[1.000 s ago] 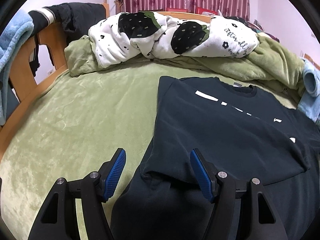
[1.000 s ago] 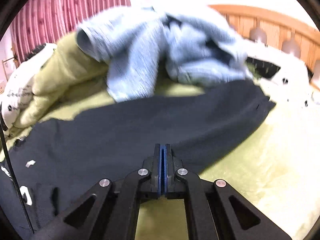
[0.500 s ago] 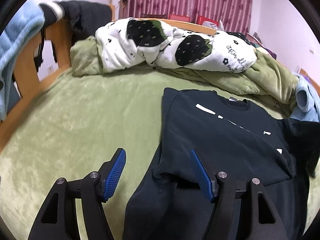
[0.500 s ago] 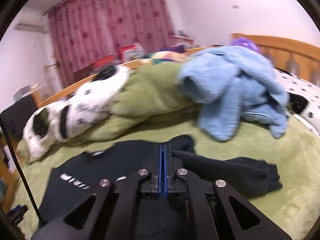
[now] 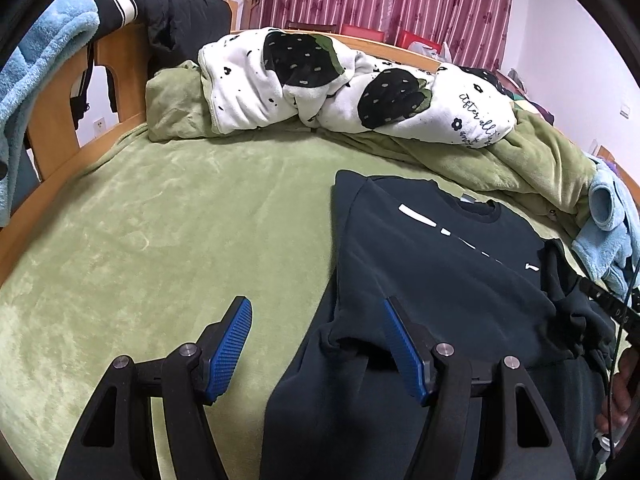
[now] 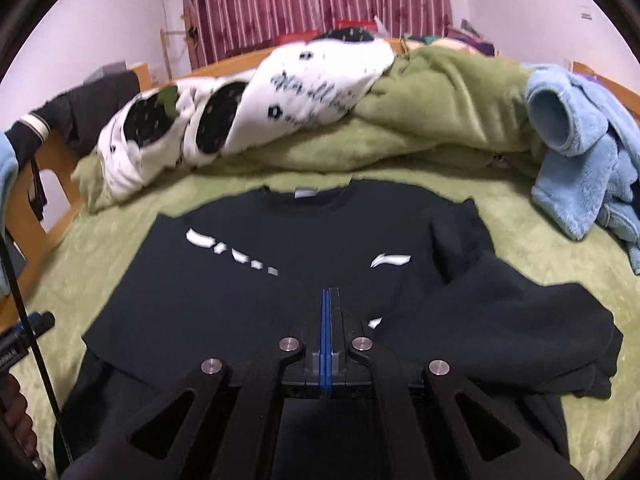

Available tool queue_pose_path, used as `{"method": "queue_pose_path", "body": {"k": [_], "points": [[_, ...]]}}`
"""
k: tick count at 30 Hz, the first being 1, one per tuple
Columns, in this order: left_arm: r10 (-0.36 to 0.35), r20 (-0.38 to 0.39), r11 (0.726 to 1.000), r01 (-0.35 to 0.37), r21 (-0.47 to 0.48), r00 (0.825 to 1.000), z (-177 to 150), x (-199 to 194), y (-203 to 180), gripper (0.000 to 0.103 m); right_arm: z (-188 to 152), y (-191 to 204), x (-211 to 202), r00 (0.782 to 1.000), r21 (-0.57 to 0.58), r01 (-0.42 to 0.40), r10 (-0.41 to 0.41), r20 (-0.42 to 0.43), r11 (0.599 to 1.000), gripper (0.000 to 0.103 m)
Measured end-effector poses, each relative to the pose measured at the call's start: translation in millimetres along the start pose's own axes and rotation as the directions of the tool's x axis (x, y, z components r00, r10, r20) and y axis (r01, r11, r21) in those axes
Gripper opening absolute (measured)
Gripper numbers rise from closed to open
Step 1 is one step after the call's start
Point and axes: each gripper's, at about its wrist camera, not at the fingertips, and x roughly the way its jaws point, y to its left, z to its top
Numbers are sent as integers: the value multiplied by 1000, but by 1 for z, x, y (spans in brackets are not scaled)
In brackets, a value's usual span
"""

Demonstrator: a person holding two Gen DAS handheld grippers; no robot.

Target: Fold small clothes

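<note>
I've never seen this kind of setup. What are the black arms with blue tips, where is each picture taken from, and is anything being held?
There is no robot: a person holds a two-finger gripper in each hand, and each picture comes from a fisheye camera on one gripper, looking along its fingers. The left gripper stands open, its blue pads either side of the edge of a black sweatshirt, gripping nothing. The right gripper is shut with nothing visible between its pads. The sweatshirt lies face up on a green blanket on a bed, its sleeves folded inward. Behind it lie a white strawberry-print blanket and light blue fleece clothes.
</note>
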Motion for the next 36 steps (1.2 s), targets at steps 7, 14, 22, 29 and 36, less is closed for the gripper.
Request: {"method": "queue_pose_path", "body": {"k": [7, 14, 22, 29, 36], "points": [[4, 1, 1000, -4, 24, 1000, -3, 2, -7, 65, -3, -18, -30, 997, -53, -70, 70, 14, 996, 36], [17, -12, 999, -17, 36, 1000, -8, 9, -15, 65, -8, -92, -81, 985, -43, 75, -67, 158, 996, 50], [51, 35, 994, -54, 91, 998, -13, 10, -23, 65, -35, -235, -85, 951, 153, 274, -291, 106, 950, 50], [71, 34, 994, -74, 79, 997, -13, 19, -20, 65, -71, -303, -60, 960, 247, 268, -279, 9, 931, 67], [108, 14, 989, -109, 98, 994, -17, 33, -20, 65, -90, -307, -14, 954, 198, 295, -278, -108, 935, 67]]}}
